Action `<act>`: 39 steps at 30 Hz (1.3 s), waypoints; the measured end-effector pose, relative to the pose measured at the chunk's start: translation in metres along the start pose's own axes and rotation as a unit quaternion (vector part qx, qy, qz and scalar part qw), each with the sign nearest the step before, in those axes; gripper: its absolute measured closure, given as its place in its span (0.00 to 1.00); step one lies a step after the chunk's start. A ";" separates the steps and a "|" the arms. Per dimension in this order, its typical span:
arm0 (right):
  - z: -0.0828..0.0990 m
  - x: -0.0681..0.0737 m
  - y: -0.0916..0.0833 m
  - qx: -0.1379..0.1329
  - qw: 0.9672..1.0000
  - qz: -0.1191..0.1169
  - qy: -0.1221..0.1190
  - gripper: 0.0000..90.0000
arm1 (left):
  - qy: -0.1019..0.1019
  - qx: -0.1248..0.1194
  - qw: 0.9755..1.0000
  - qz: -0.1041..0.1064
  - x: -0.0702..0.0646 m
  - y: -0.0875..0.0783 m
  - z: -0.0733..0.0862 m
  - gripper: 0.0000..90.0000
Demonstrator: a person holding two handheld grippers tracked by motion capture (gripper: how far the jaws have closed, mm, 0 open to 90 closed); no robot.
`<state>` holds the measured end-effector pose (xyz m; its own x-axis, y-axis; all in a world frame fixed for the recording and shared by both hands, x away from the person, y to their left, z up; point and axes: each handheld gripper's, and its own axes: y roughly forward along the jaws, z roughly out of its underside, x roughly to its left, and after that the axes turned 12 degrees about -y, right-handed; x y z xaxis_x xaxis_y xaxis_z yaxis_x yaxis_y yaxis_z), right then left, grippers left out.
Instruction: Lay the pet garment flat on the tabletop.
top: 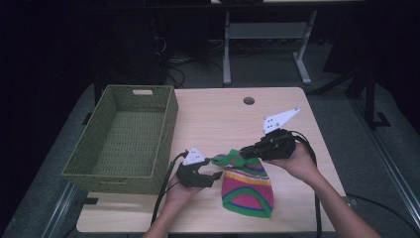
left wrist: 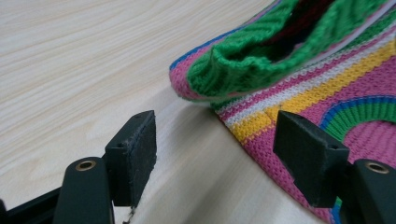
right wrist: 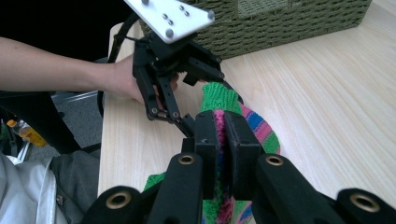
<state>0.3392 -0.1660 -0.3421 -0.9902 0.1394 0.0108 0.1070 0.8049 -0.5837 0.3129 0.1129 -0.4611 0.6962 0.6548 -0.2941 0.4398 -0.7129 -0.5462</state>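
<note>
Two hands come in low, each holding a tool. Under them is a pale wood table [top: 218, 114] with a round hole [top: 248, 100] near its far edge, in a dark room with a grey floor. One green basket [top: 124, 139] sits on the left. Right tool [right wrist: 222, 135] pinches the striped sock's [top: 246, 186] green cuff. Left tool [left wrist: 215, 154] is spread wide beside the sock.

knitted cloth hat [top: 246, 186], woven basket [top: 124, 139], wood-grain table [top: 218, 119]
</note>
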 end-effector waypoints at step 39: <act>0.027 -0.012 -0.007 0.021 0.998 0.062 0.024 0.93 | 0.042 -0.012 0.999 -0.003 -0.005 -0.022 -0.036 0.92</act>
<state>0.3481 -0.1893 -0.3602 -0.9641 0.2644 -0.0257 0.2235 0.7553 -0.6161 0.3201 0.1160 -0.4197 0.7391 0.6355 -0.2233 0.4563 -0.7162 -0.5281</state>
